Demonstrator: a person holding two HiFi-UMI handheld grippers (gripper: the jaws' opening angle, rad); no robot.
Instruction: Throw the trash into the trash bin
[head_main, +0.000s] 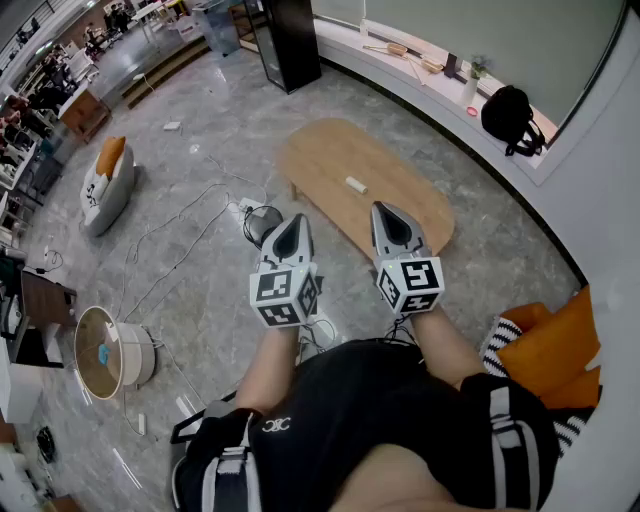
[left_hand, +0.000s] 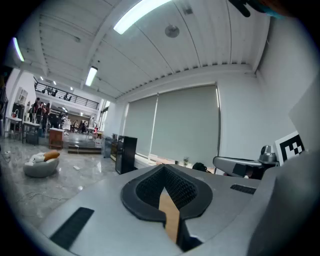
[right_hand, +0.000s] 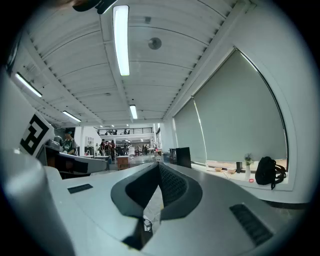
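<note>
Both grippers held out level, side by side, in front of the body. Left gripper (head_main: 297, 222) with jaws closed tip to tip and nothing between them; through the slot behind the tips, only a strip of wood colour. Right gripper (head_main: 384, 210) likewise closed tight and empty, aimed at the near edge of the low wooden surface (head_main: 325, 160).

On that surface, alone near its middle, the trash (head_main: 355, 184): a small white scrap, just beyond the two tips and touched by neither.

Well apart, down at the left on the grey floor (head_main: 200, 130), a round white bin (head_main: 142, 358), upright, near a loose run of cables (head_main: 180, 235). Across its top a tan disc with a small blue spot at the centre; no telling whether lid or lining, nor what else inside.

Further off, along the window ledge (head_main: 345, 38), a black backpack (head_main: 510, 115) and, just beside it, a white vase (head_main: 470, 92) holding a small green sprig. Out on the floor to the left, a white seat (head_main: 100, 200) with an orange cushion (head_main: 110, 155) lying in it.
</note>
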